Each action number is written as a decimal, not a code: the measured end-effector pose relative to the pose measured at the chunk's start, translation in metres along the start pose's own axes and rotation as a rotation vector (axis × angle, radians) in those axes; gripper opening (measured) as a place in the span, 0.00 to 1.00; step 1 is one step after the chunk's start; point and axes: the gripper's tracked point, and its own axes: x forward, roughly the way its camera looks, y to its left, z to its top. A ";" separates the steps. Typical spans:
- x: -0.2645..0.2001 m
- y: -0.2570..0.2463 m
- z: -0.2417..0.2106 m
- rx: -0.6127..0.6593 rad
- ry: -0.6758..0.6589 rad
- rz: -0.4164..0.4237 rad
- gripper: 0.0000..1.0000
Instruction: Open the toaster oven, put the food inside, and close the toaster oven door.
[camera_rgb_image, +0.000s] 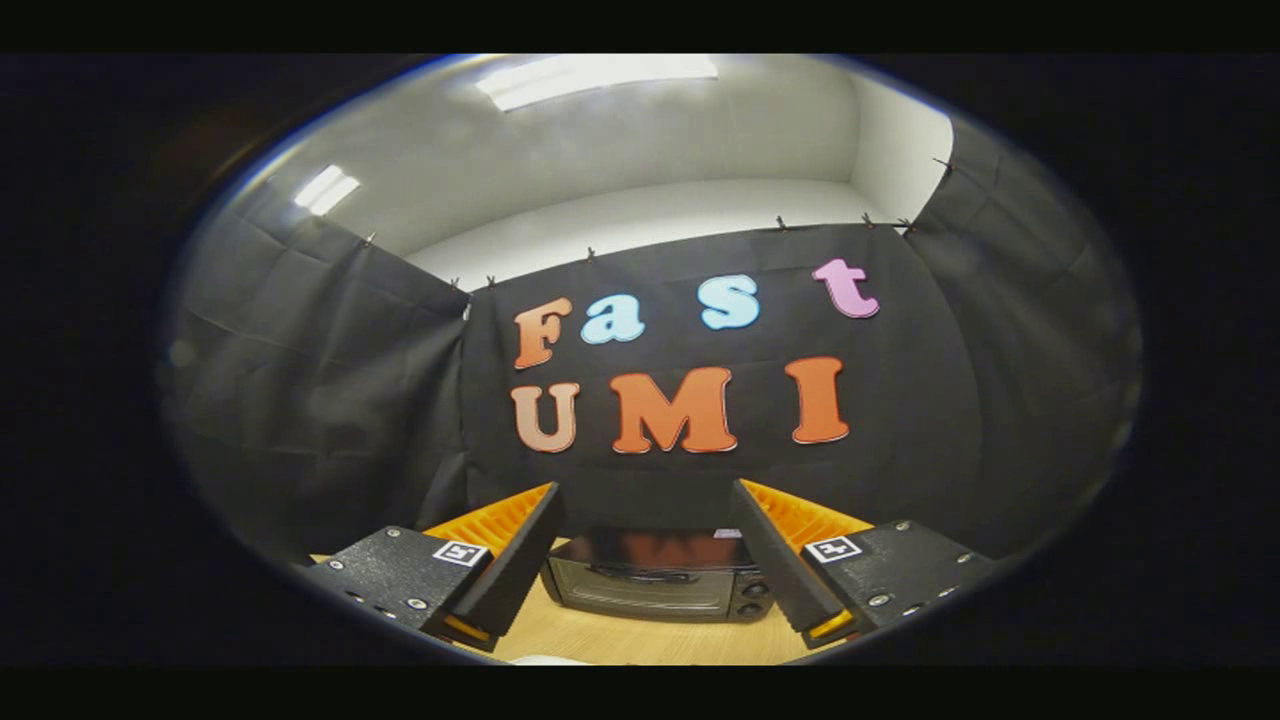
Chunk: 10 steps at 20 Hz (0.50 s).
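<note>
A dark toaster oven (655, 578) stands on the wooden table (640, 640) against the black cloth wall, its glass door shut and its handle across the front. Two knobs (754, 598) sit at its right side. My gripper (648, 500) is open, held well back from the oven and above the table, with the oven seen between and beyond the two fingers. Nothing is between the fingers. A small pale edge (545, 660) of something lies on the table just below the fingers; I cannot tell what it is.
Black cloth walls close in the booth behind the oven and on both sides. Bare wooden table stretches between the gripper and the oven front.
</note>
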 end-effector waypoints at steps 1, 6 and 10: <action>0.003 0.001 -0.005 0.001 0.008 0.001 0.99; 0.019 -0.005 -0.033 0.022 0.047 -0.012 0.99; 0.044 -0.012 -0.068 0.023 0.086 -0.037 0.99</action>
